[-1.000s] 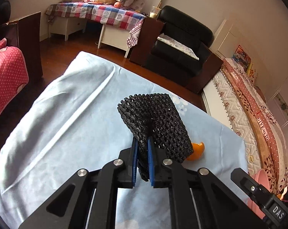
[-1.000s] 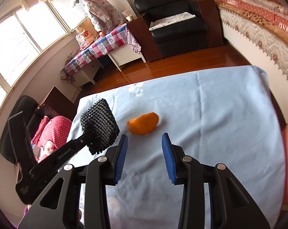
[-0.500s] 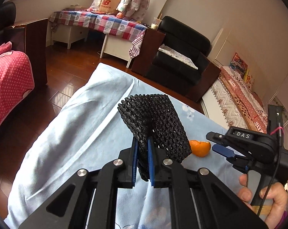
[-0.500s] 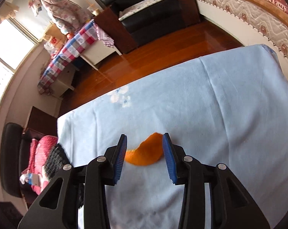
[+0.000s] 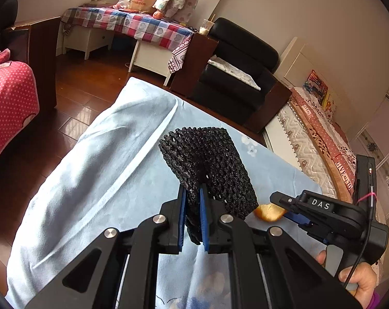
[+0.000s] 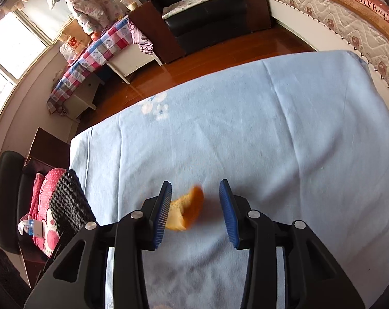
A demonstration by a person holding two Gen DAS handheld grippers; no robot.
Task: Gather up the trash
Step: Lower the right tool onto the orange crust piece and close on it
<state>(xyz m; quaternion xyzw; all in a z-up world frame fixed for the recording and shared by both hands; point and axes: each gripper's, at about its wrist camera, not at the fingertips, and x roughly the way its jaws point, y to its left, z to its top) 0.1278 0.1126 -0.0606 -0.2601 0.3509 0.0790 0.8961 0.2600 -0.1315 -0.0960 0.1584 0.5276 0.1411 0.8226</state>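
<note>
Right wrist view, nearest first: right gripper spread wide, blue pads well apart. Orange peel sits between the fingers, blurred; it lies closer to the left-hand pad and appears to touch it, clear gap to the other pad. Not clamped. Whether the peel rests on the cloth or is tipped up off it, cannot tell through the blur. Beneath it, the bench under a light blue cloth with a small white flower print toward the far edge.

Left wrist view: left gripper drawn narrow, pads pinching the lower edge of a black mesh bag. Bag stands up from the jaws, its mouth at the far end, above the blue cloth. Just right of the bag, the peel shows partly behind the mesh, with the right gripper tips at it; the person's right hand grips the handle at the frame edge.

Farther off: wooden floor, black armchair, checked tablecloth by the window wall, a bed at right.
</note>
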